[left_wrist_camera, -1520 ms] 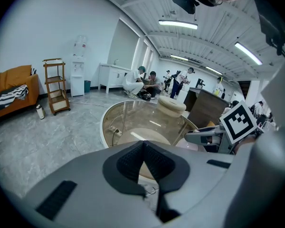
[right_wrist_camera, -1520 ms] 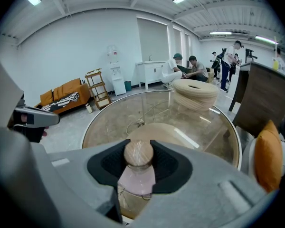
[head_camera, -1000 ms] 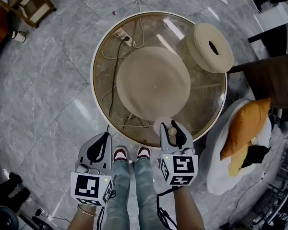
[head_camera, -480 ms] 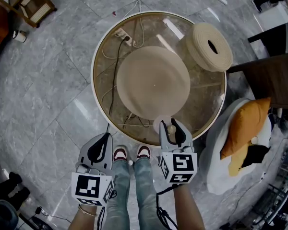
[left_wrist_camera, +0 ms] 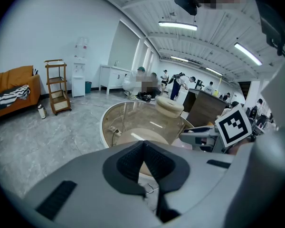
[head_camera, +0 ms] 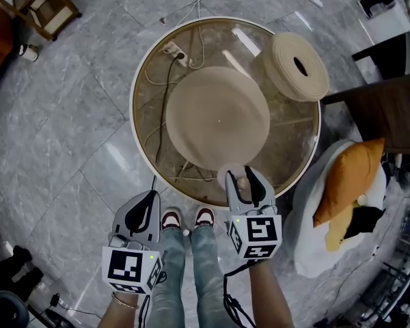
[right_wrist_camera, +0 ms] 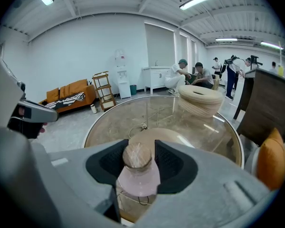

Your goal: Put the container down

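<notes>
A small pink container (head_camera: 233, 178) with a cork lid (right_wrist_camera: 137, 156) stands on the round glass table (head_camera: 133, 115), close to its near edge. My right gripper (head_camera: 244, 175) straddles the lid. Its jaws have just been opening; in the right gripper view a thin gap shows between the right pad (right_wrist_camera: 168, 163) and the lid, so it is open around the container (right_wrist_camera: 138, 177). My left gripper (head_camera: 152, 194) hangs over the floor left of the table's near edge, shut and empty; its pads (left_wrist_camera: 133, 158) meet in the left gripper view.
A woven ring cushion (head_camera: 298, 67) lies on the table's far right. A beige round base (head_camera: 217, 118), a power strip (head_camera: 174, 49) and cables show under the glass. A white seat with an orange cushion (head_camera: 345, 180) and a dark cabinet (head_camera: 389, 111) stand to the right.
The right gripper's jaws stand slightly wider around the container's lid than before. The left gripper and the container have stayed put.
</notes>
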The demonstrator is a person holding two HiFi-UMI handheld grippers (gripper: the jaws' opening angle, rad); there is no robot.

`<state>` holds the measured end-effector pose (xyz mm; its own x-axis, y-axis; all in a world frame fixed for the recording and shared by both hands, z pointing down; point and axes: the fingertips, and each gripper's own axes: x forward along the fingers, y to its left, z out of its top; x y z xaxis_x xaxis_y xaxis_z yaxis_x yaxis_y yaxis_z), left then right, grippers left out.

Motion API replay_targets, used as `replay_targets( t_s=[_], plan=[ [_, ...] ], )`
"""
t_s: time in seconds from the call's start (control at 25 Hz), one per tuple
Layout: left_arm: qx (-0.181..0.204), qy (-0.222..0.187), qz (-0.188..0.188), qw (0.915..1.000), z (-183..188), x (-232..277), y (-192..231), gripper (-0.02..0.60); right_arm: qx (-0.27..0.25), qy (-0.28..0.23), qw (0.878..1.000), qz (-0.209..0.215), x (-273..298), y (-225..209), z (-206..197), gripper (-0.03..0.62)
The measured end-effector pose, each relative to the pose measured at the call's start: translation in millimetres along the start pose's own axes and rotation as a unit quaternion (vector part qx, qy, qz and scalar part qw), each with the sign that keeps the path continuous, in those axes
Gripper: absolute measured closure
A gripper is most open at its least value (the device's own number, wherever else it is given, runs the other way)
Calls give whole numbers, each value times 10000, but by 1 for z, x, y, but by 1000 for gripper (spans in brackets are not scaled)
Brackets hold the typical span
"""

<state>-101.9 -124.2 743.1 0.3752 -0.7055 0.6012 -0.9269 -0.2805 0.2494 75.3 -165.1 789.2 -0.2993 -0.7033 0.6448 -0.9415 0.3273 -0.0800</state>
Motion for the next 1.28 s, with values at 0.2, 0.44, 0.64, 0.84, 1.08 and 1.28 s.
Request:
replay_targets(
  t_s=[0.2,0.44,0.64,0.84,1.08,1.28],
  plan=[
    [9,-18,-7,10000,3,-1,-3,586,-80,-70,9999,-15,-5,1,6,407],
    [-21,-43,-60,10000,22,-10,-15,585,-92,-101,9999,28,-25,7,22,396],
    [-45,-122,-103,9999,44,-21,-25,584,-220,-212,9993,197,-57,23,46,396],
    [-44,-262,-150,9995,81,-38,-38,586,-129,-457,9988,101,-98,23,82,396],
    [-93,-403,-264,9988,139,-75,-61,584,64,-778,9969,67,-162,32,139,403],
    [-74,-640,-344,9973,192,-106,-82,585,358,-1027,9939,-157,-216,19,182,411]
  ],
)
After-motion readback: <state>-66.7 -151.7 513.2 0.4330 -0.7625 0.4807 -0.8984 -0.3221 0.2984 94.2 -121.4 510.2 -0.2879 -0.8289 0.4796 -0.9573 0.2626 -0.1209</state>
